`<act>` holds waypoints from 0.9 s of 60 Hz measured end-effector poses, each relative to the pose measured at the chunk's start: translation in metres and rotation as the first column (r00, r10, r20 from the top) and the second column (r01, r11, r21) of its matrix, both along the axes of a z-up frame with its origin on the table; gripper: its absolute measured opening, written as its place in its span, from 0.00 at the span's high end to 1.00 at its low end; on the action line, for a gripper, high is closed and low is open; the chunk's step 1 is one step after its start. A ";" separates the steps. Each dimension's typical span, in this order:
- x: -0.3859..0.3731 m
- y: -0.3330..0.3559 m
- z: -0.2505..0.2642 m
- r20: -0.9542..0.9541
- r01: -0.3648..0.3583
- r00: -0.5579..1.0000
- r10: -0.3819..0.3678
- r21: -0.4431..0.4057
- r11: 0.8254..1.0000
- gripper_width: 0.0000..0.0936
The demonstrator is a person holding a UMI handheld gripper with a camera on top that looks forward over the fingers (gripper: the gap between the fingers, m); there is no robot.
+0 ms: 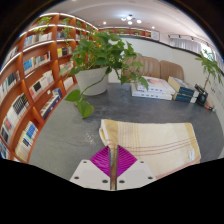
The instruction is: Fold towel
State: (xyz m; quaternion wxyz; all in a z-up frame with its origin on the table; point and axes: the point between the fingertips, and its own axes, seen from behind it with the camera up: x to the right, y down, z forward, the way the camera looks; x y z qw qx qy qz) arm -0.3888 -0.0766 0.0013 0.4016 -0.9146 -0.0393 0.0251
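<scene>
Gripper: your gripper (113,165) has its fingers pinched together on the near edge of the towel (150,140).
Towel: cream, lying flat on the grey table (70,130) just ahead of you.
Beyond it: a potted plant (100,62), then stacked books (155,90).
Left side: bookshelves (35,75).

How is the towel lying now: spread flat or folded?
Folded, at least partly: the towel shows a doubled layer and a fold edge near the gripper, whose fingers close on its near edge.
</scene>
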 end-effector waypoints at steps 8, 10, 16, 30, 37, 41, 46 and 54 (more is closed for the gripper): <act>0.027 0.010 0.064 -0.178 0.073 0.982 -0.067 0.026 0.997 0.95; 0.045 0.014 0.081 -0.206 0.098 0.975 -0.089 0.038 0.994 0.95; 0.114 0.018 0.115 -0.208 0.185 0.964 -0.167 0.072 0.980 0.95; 0.277 0.010 0.077 -0.078 0.323 0.945 -0.318 0.053 0.945 0.54; 0.332 -0.005 0.040 0.016 0.333 0.943 -0.333 0.005 0.943 0.21; 0.345 -0.017 0.048 -0.005 0.310 0.951 -0.310 0.030 0.950 0.18; 0.345 -0.034 0.073 -0.059 0.261 0.965 -0.257 0.060 0.964 0.14; 0.347 -0.077 0.121 -0.106 0.156 0.984 -0.145 0.103 0.982 0.09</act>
